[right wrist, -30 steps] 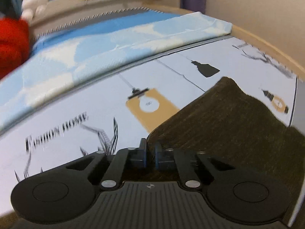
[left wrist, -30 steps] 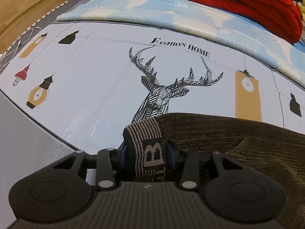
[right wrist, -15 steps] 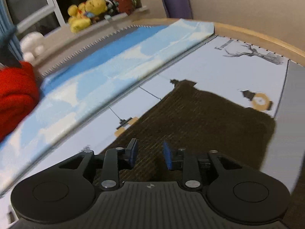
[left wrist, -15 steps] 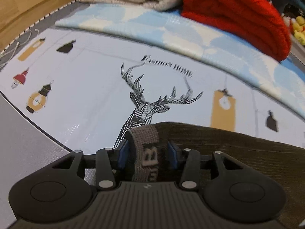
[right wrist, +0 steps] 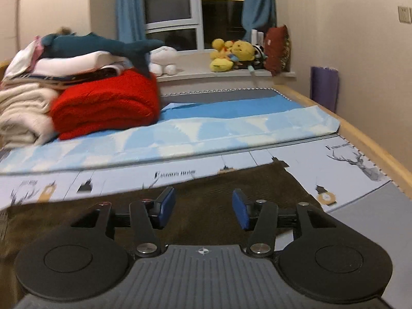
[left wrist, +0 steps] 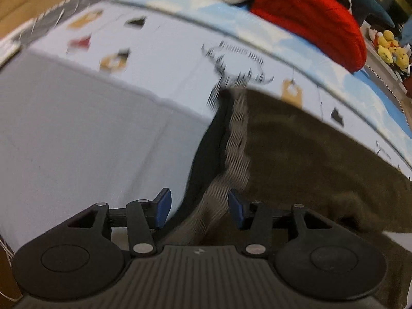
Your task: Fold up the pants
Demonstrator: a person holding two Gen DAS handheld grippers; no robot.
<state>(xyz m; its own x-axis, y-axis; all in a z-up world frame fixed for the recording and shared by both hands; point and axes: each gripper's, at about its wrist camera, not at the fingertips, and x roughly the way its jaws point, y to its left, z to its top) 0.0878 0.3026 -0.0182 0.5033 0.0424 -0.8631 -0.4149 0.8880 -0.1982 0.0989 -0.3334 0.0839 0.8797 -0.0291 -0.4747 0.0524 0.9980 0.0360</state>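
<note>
Brown pants (right wrist: pixel 206 195) beneath spread right tool (right wrist: pixel 203 207)

A home bedroom — a wood-framed bed (right wrist: pixel 365 139) under a printed sheet (right wrist: pixel 257 162), folded blankets (right wrist: pixel 108 105) stacked at its far left corner, plush toys (right wrist: pixel 231 54) along the windowsill (right wrist: pixel 231 73), and blue curtains (right wrist: pixel 128 7) framing a dark window (right wrist: pixel 195 5).

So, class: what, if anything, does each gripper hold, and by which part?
Nothing. The left gripper and right gripper are both open above the pants.
</note>
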